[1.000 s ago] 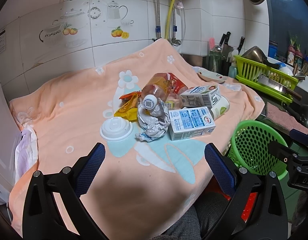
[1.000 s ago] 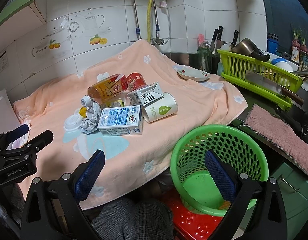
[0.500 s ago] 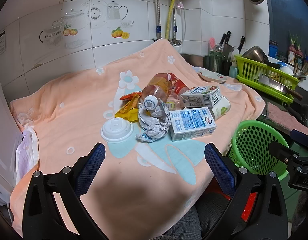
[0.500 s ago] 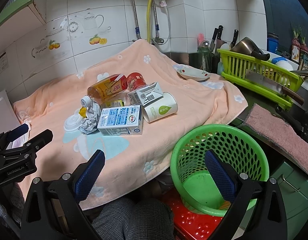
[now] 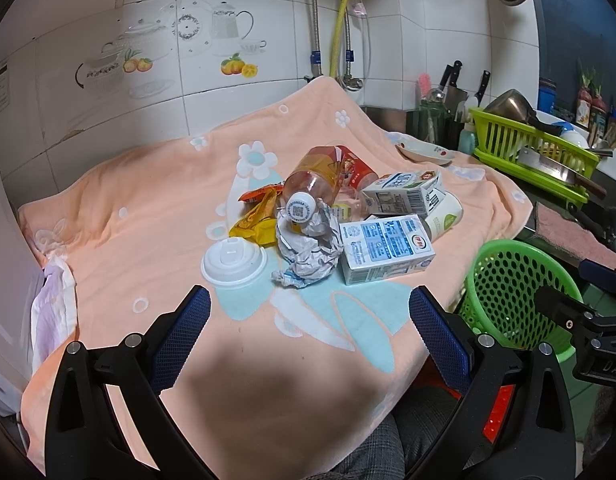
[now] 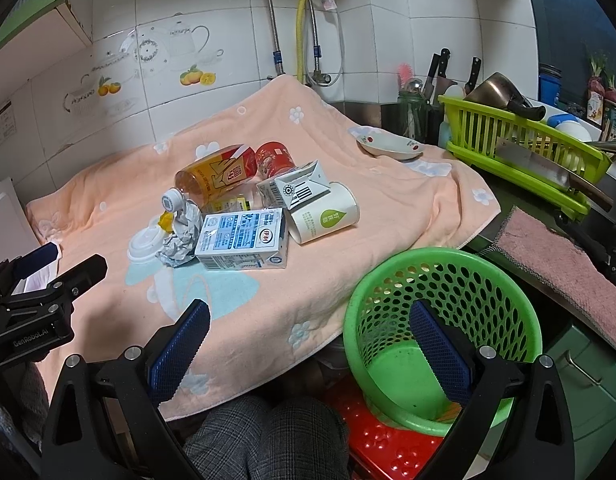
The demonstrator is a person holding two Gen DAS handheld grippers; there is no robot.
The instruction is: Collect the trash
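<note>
Here the trash sits heaped in the middle of the peach towel (image 5: pixel 147 208), ahead of both grippers and touched by neither. The left gripper (image 5: pixel 310 322) hangs spread wide and holding nothing over the towel's near part; beyond the gap between its fingers lie the white cup lid (image 5: pixel 233 258) to the left, the crumpled paper (image 5: pixel 308 246) just beside it, and the blue milk carton (image 5: pixel 386 248) to the right, with the plastic bottle (image 5: pixel 318 178) resting its cap on the paper and the yellow snack wrapper (image 5: pixel 257 220) behind the lid. The right gripper (image 6: pixel 310 336) is likewise parted and bare, its left finger over the towel's hanging edge and its right finger in front of the green basket (image 6: pixel 442 280), which stands below the towel's edge, well apart from the heap. A second carton (image 6: pixel 299 188) and a paper cup (image 6: pixel 324 216) lie touching at the heap's right side.
</note>
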